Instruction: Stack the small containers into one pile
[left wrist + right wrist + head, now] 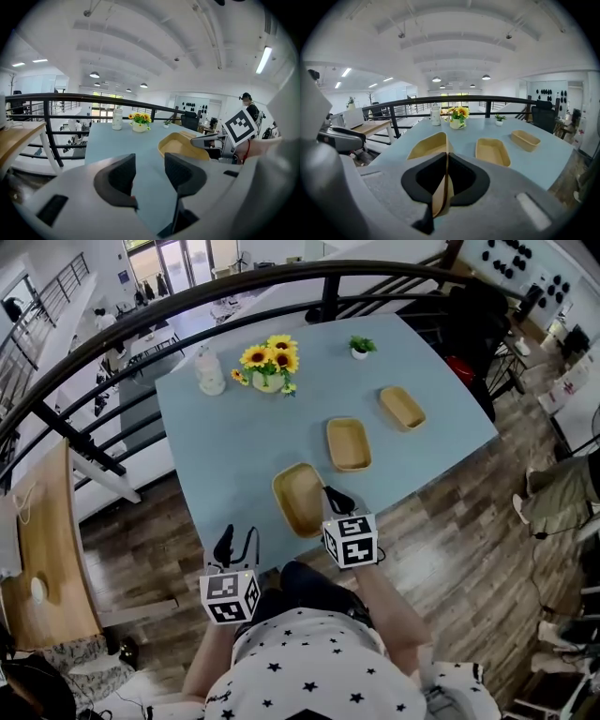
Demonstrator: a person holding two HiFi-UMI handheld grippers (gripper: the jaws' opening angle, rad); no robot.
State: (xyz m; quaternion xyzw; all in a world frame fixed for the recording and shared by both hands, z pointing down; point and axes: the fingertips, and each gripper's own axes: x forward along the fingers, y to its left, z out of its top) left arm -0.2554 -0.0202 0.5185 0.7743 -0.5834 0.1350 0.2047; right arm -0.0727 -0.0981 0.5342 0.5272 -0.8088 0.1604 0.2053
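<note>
Rim of the nearest container [298, 501] is pinched in our right gripper [446, 182] — the middle container [348, 442] lies just beyond, to the right, long axis away from us; left gripper [149, 174] open, empty.

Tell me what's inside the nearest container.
Nothing: the nearest container shows a bare tan floor. The right gripper clamps its rim and hides that corner.

Pale blue worktop [216, 437]: beyond the right claw [333, 495], two tan containers [348, 443] [402, 407]; farther off, sunflower pot [268, 381], white jar [210, 373], small potted plant [360, 347].
</note>
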